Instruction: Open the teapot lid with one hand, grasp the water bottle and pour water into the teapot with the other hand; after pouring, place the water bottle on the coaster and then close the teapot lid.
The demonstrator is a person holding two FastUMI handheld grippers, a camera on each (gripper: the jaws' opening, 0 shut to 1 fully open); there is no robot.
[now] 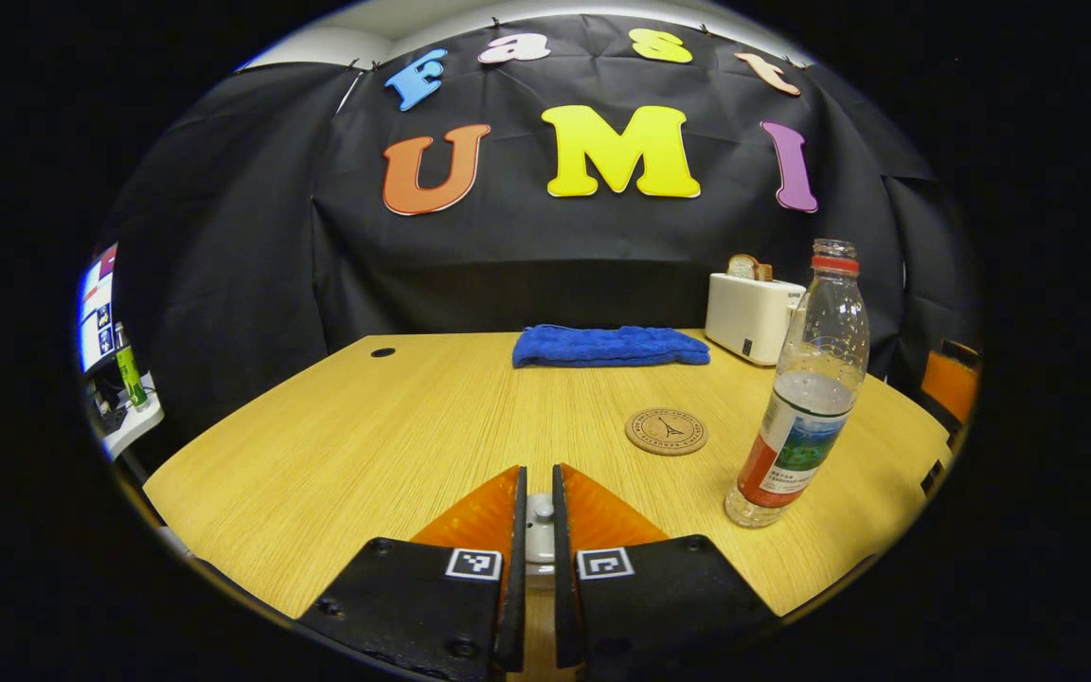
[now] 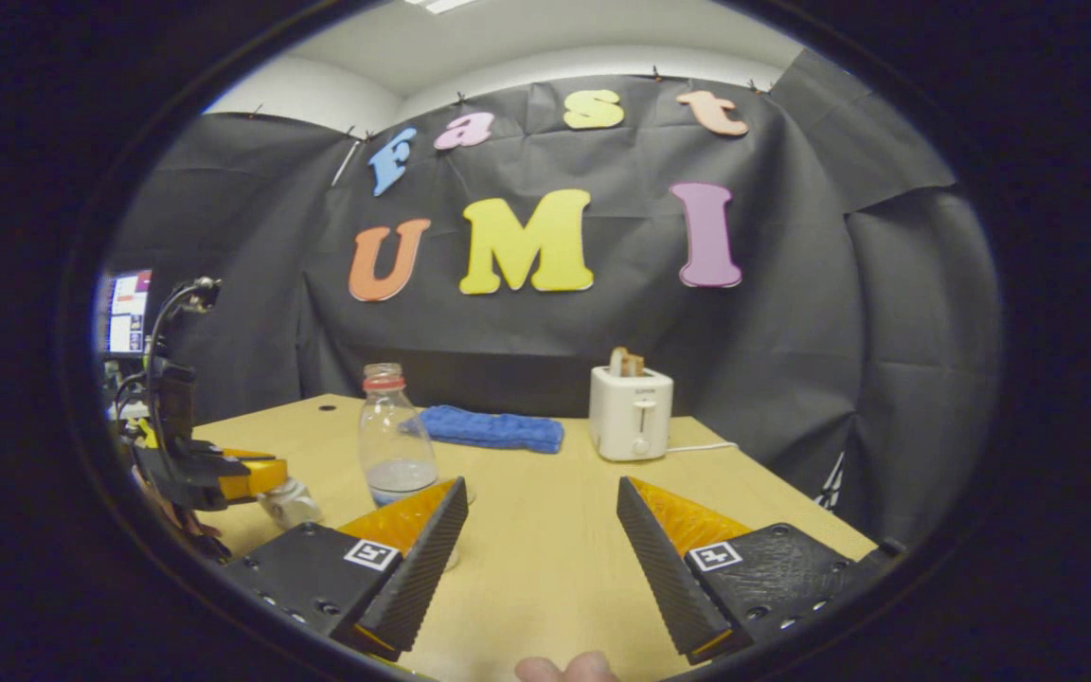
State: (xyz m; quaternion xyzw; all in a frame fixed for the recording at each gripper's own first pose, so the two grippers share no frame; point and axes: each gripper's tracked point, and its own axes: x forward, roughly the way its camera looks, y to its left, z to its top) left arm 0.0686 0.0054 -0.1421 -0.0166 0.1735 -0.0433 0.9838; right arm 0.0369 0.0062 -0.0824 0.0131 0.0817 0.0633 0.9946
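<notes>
A pale wood counter (image 1: 337, 455) fronts black cloth walls. The left gripper (image 1: 539, 530) pinches the teapot lid (image 1: 540, 532) narrowly — the right gripper (image 2: 538, 530) gapes wide. The water bottle (image 1: 803, 388) stands beside the coaster (image 1: 667, 432) — blue towel (image 1: 610, 346) and toaster (image 1: 752, 317) behind.

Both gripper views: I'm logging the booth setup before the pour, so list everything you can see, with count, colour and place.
water bottle: one, clear with a red cap ring and a label, partly full, upright on the table's right side.
coaster: one, brown, round, flat on the table left of the bottle.
teapot lid knob: one, whitish, between the left gripper's fingers.
towel: one, blue, folded, at the table's far edge.
toaster: one, white, bread in its slot, far right of the table.
table: one, light wood.
screen: one, lit, far left.
left gripper: closed on the knob.
right gripper: fingers wide apart, nothing between them.
fingertips: at the right gripper view's bottom edge.
</notes>
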